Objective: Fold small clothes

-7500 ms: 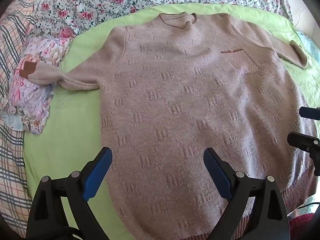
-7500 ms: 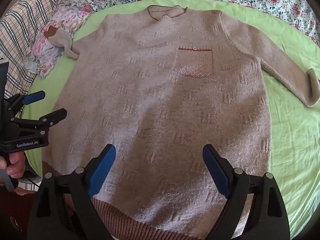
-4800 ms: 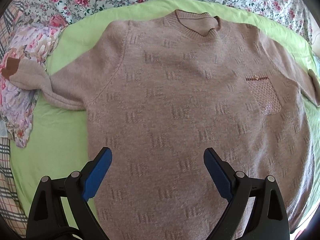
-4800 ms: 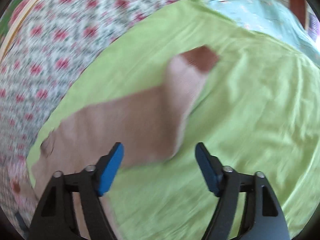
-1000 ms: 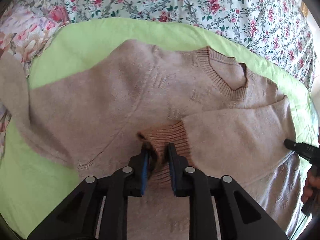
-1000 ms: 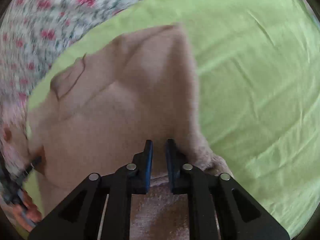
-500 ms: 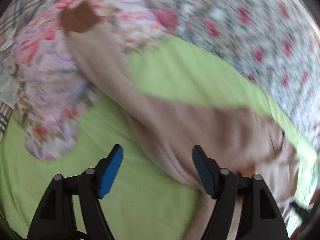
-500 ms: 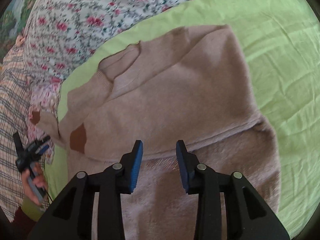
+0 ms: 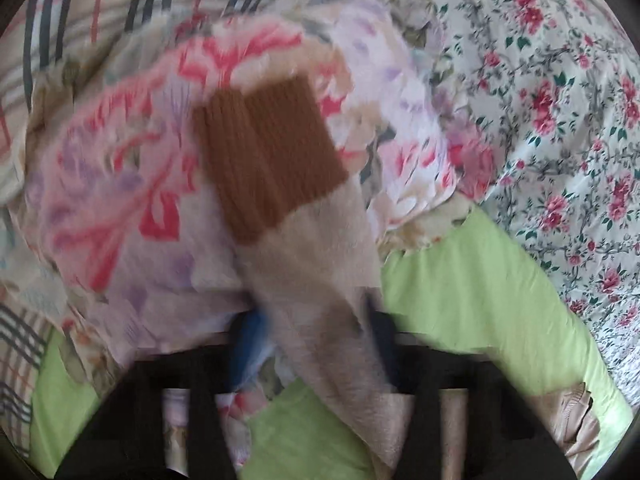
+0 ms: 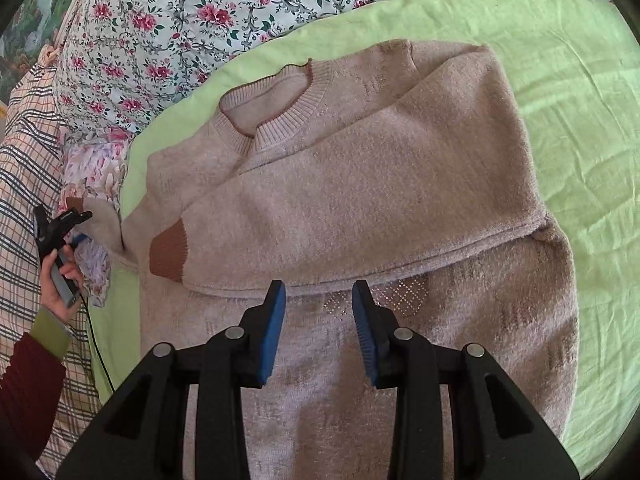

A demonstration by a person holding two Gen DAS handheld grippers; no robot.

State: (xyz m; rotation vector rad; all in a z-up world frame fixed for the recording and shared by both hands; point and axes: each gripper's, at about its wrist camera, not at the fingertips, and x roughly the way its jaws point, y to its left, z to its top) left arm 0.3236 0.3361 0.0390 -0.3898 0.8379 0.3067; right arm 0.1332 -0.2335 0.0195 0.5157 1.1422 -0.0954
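Observation:
A beige knit sweater (image 10: 360, 200) lies face up on a green sheet (image 10: 580, 100). One sleeve is folded across the chest, its brown cuff (image 10: 168, 252) lying near the sweater's left side. The other sleeve (image 9: 320, 264) stretches out over a floral garment, ending in a brown cuff (image 9: 268, 160). My left gripper (image 9: 316, 340) is blurred and its jaws are closing on that sleeve just below the cuff. It also shows in the right wrist view as the left gripper (image 10: 78, 226), in a person's hand (image 10: 60, 288). My right gripper (image 10: 318, 320) hangs open over the sweater's middle, holding nothing.
A pink and lilac floral garment (image 9: 120, 200) lies bunched under the outstretched sleeve at the sheet's left edge. Plaid fabric (image 10: 28, 168) lies beyond it, and rose-print bedding (image 10: 180, 20) runs along the far side. Bare green sheet lies to the right of the sweater.
The left gripper let go of the folded sleeve's cuff, swung left to the other sleeve and closed in around it. The right gripper opened and drew back a little.

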